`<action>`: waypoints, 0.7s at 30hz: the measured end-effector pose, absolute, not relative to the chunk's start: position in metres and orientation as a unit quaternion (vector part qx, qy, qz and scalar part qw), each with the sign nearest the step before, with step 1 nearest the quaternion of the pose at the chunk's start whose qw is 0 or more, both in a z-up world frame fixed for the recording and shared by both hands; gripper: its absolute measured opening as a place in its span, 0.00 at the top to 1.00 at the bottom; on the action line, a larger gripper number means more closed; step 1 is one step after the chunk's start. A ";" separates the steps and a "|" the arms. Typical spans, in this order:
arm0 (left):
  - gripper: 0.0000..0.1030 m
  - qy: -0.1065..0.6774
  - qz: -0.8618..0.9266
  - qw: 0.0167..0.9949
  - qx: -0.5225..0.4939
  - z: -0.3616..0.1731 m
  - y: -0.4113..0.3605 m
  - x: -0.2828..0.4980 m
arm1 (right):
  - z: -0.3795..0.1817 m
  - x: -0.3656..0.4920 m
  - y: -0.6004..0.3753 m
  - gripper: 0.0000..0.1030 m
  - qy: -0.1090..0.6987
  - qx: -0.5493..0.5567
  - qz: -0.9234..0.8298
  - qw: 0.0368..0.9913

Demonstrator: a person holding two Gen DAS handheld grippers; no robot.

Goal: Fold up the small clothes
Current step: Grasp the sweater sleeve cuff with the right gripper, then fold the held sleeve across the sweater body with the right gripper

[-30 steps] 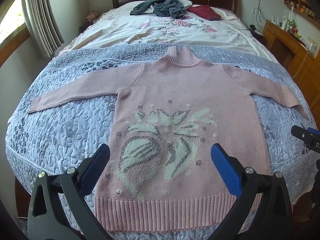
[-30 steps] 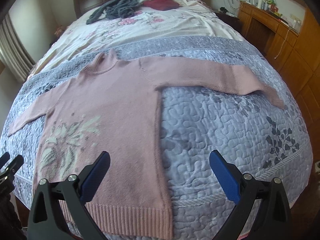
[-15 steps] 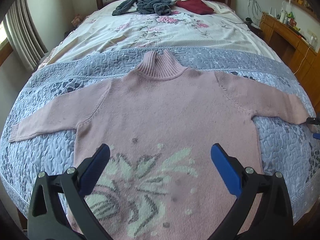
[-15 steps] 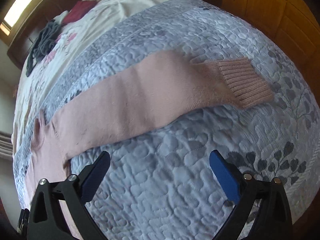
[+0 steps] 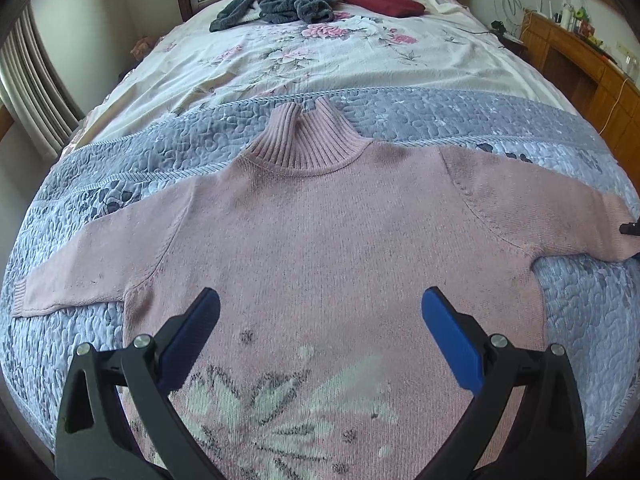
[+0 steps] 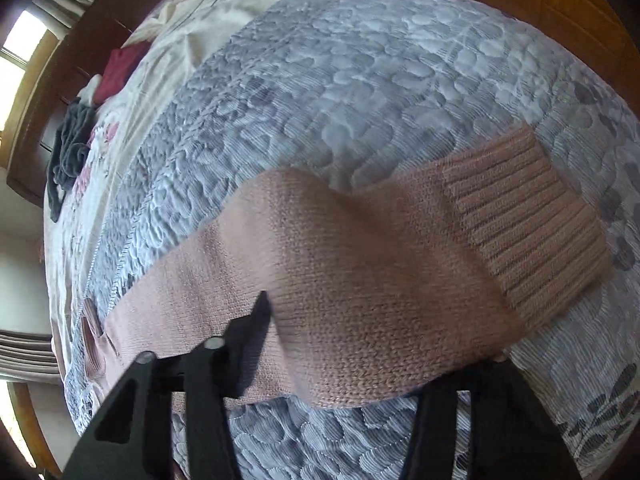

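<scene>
Right gripper [image 6: 376, 344], open over the quilt half a second ago, now pinches the sweater [image 5: 332, 248] sleeve [image 6: 360, 272] near its cuff (fabric bunching upward). Left gripper [image 5: 320, 332] hovers over the chest, fingers apart; the sleeve fold inward can likely begin.

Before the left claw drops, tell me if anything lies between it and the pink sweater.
Nothing visible does. The left claw hovers open directly over the pink sweater, which lies flat on the grey quilt. The dark clothes lie far off by the headboard.

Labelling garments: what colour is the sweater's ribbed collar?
Dusty pink, same as the sweater body; the collar shows best in the left wrist view.
</scene>
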State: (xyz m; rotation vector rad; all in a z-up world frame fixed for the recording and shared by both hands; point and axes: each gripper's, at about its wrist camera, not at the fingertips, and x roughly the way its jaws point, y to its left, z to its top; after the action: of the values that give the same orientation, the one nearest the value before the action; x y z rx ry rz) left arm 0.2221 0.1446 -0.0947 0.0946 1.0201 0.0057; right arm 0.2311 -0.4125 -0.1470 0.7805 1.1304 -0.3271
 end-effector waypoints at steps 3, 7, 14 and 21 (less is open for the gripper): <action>0.03 0.495 0.009 0.868 0.038 -0.101 0.154 0.229 | -0.143 0.237 -0.407 0.93 0.505 0.372 -0.120 0.770; 0.03 0.498 0.017 0.867 0.031 -0.105 0.170 0.234 | -0.121 0.246 -0.376 0.93 0.484 0.354 -0.072 0.797; 0.03 0.503 0.030 0.864 0.016 -0.108 0.196 0.236 | -0.092 0.275 -0.293 0.93 0.475 0.315 0.007 0.822; 0.03 0.508 0.027 0.861 -0.008 -0.109 0.214 0.238 | -0.088 0.299 -0.198 0.93 0.487 0.259 0.068 0.831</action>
State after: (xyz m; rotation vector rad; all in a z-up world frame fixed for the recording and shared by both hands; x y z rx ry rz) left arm 0.2384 0.2137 -0.1092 -0.0171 1.0661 0.0565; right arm 0.2992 -0.1982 -0.0876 0.5490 1.0324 0.1443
